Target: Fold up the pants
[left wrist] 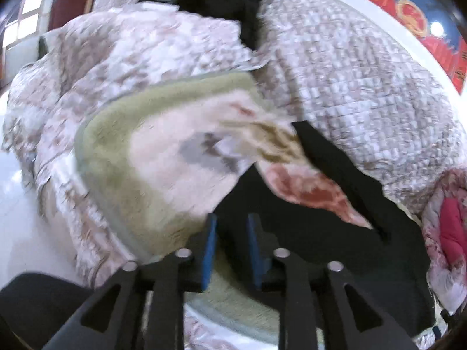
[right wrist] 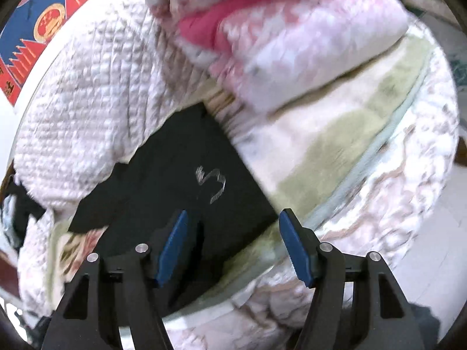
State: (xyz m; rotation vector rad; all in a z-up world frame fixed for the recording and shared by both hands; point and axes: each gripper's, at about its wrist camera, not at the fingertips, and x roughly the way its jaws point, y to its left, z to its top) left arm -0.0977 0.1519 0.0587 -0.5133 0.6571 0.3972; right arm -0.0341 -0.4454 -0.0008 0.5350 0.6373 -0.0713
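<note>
From the left wrist camera, a quilt with a faded brown pattern fills the area far left of the jaws and ahead of them. Nearer, just left of the left gripper, lies a blanket with an olive-green border and a pale middle. The jaws stand a narrow gap apart with nothing between the blue pads; dark cloth shows through the gap. That cloth is the black pants, spread directly ahead of the jaws and off to their right, with a flap of the blanket draped over part of them. Far right sits a pink folded cover.

From the right wrist camera, the quilt lies left of and beyond the jaws. The pants, bearing a small pale mark, lie straight ahead of the right gripper, reaching under its left pad. These jaws are spread wide and grip nothing. To their right runs the blanket, and beyond it the pink cover.
</note>
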